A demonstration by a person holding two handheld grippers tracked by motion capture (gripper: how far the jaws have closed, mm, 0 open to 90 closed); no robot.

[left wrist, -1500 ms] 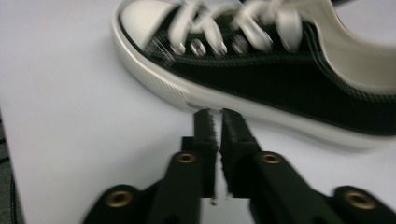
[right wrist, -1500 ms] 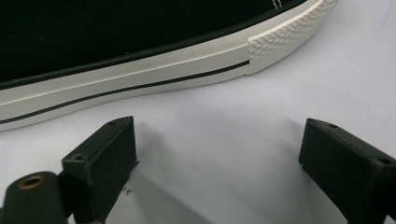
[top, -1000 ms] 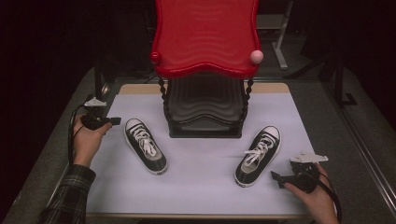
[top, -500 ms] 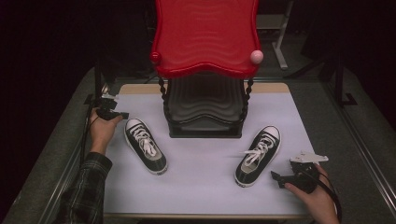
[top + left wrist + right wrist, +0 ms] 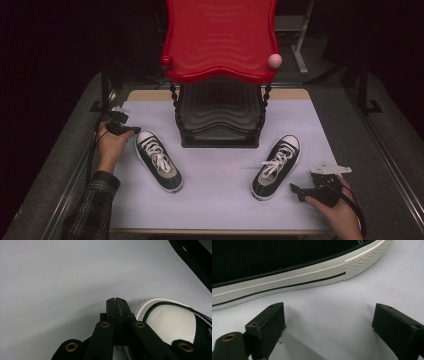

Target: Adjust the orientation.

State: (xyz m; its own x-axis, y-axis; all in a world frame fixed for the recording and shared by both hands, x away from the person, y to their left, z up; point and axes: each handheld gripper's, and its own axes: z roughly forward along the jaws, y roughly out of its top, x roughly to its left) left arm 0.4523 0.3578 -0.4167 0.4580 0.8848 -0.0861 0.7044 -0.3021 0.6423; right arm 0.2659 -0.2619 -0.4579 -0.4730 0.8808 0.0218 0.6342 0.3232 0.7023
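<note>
High view puts your clenched left gripper (image 5: 131, 130) by the left shoe's (image 5: 159, 161) toe, your right gripper (image 5: 296, 190) released beside the right shoe (image 5: 276, 166); neither shoe is lifted yet.

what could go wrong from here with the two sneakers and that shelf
The left gripper sits shut beside the toe of the left black-and-white canvas sneaker; pushing on like that would likely shove it rather than grasp it. The right gripper is open beside the right black-and-white sneaker, whose loose white lace could snag. The overhanging red wavy shelf top may block lifts.
</note>
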